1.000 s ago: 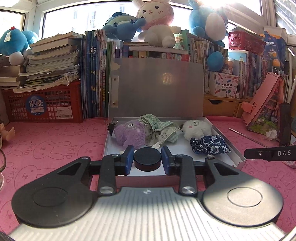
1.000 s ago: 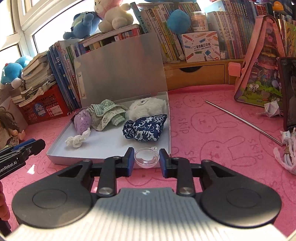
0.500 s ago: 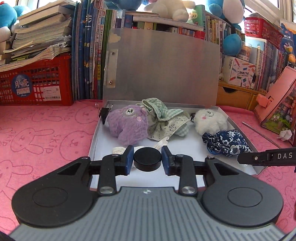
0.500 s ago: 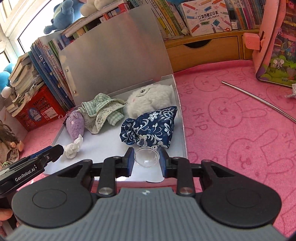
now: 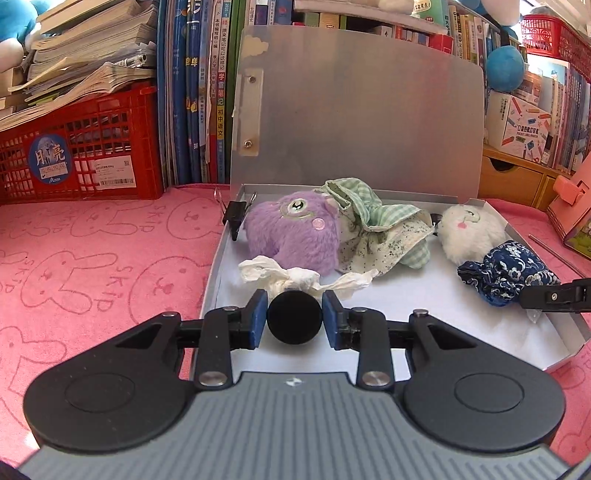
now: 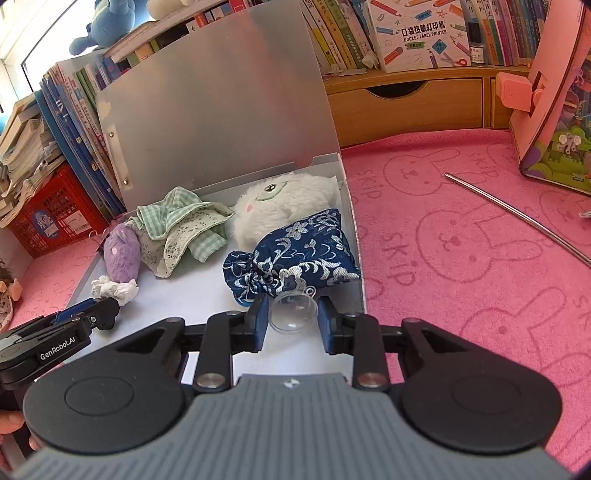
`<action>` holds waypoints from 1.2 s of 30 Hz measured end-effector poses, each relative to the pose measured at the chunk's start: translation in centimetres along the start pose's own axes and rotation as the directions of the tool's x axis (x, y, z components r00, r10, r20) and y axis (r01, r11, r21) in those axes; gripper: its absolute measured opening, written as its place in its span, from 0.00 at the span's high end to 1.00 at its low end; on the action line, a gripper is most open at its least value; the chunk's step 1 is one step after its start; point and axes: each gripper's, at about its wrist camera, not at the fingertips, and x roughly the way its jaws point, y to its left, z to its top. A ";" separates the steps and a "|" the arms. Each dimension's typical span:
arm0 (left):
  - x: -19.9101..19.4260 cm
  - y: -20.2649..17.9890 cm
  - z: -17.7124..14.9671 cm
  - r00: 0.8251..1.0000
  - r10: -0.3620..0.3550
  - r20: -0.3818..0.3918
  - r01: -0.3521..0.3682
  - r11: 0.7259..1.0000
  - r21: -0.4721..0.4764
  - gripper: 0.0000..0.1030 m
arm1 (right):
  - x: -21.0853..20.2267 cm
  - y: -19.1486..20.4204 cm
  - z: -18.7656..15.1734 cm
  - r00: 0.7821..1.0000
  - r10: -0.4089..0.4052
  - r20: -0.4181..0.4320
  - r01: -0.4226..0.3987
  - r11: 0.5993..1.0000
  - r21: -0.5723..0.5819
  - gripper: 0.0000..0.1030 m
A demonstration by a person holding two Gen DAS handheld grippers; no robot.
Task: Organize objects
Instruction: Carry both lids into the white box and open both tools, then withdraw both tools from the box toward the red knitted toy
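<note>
Pink "SKIP" bunny cloth covers the worktop (image 6: 461,240); a "POCKET LABEL PRINTER" box (image 6: 417,33) stands at 12 o'clock. Over the open grey box (image 5: 218,266), the left gripper (image 5: 294,322), tilted down, clamps a black disc (image 5: 294,322); the right gripper (image 6: 291,314) pinches a clear dome (image 6: 291,314).

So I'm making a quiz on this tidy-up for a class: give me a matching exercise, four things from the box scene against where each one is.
Things:
1. black disc
2. clear cap
3. purple plush
4. blue pouch

Places:
A. far left of the box, by the binder clip
B. right side of the box, in front of the white plush
C. between the left gripper's pads
D. between the right gripper's pads

Pairs: 1-C, 2-D, 3-A, 4-B
</note>
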 end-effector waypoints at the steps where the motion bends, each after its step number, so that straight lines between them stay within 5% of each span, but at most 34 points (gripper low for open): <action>1: 0.2 0.0 0.1 1.000 0.008 0.001 -0.008 1.000 0.002 0.64 | 0.1 0.0 0.2 1.000 -0.002 0.001 0.002 1.000 0.003 0.69; 10: -0.2 -0.1 0.3 0.999 0.026 0.018 -0.026 0.999 0.022 0.62 | 0.0 0.0 0.6 1.000 -0.007 0.002 0.007 1.000 -0.002 0.65; 14: -1.3 -0.5 0.3 0.999 0.020 0.030 -0.021 0.999 0.034 0.35 | -0.7 0.0 0.5 1.000 0.009 0.011 -0.009 1.000 0.017 0.46; 17: -2.4 -0.7 0.4 0.999 0.025 0.042 -0.027 0.999 0.047 0.28 | -1.7 0.1 0.3 1.000 0.009 0.024 -0.009 1.000 0.018 0.44; 36: -14.4 -2.3 -4.0 0.985 -0.138 0.103 0.128 0.987 0.100 0.23 | -10.9 1.9 -6.0 0.994 0.043 0.097 -0.026 0.985 -0.170 0.35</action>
